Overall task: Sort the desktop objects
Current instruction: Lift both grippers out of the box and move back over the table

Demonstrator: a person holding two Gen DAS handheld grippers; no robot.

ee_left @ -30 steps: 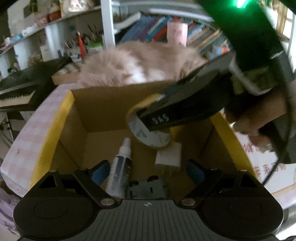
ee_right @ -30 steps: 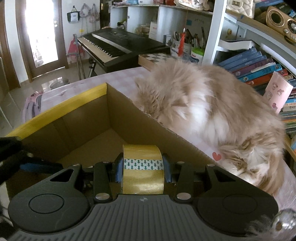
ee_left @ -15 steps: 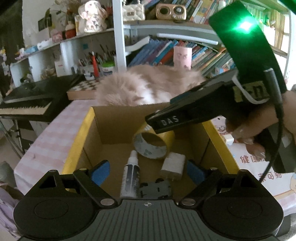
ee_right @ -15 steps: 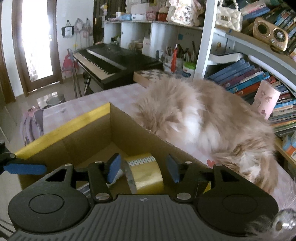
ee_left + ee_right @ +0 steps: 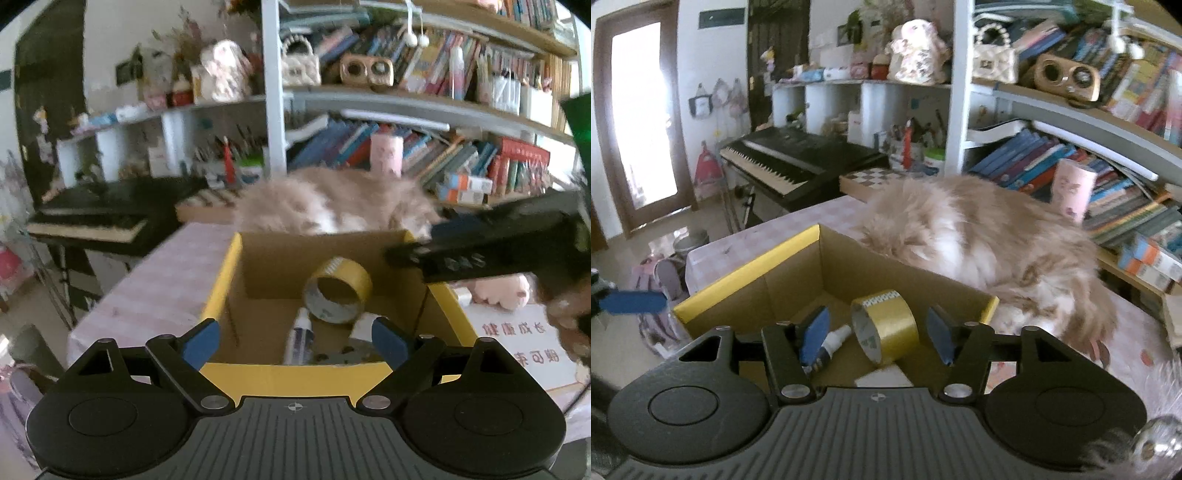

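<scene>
Box [image 5: 798, 266] below and ahead of both grippers. Tape [image 5: 886, 328], clamped a second ago, now loose inside, beside spray bottle [image 5: 827, 345]. Right gripper [image 5: 877, 334] jaws just opening, empty; left gripper [image 5: 291, 341] wide, empty. Judged: tape sorted.

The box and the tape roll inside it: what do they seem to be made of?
Box: brown corrugated cardboard, matte, with yellow-faced rims. Tape roll: glossy yellow plastic film, judging by its sheen, wound on what looks like a grey card core.

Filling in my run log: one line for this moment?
right tongs: open, opening | tape roll: in box | left tongs: open, empty
</scene>
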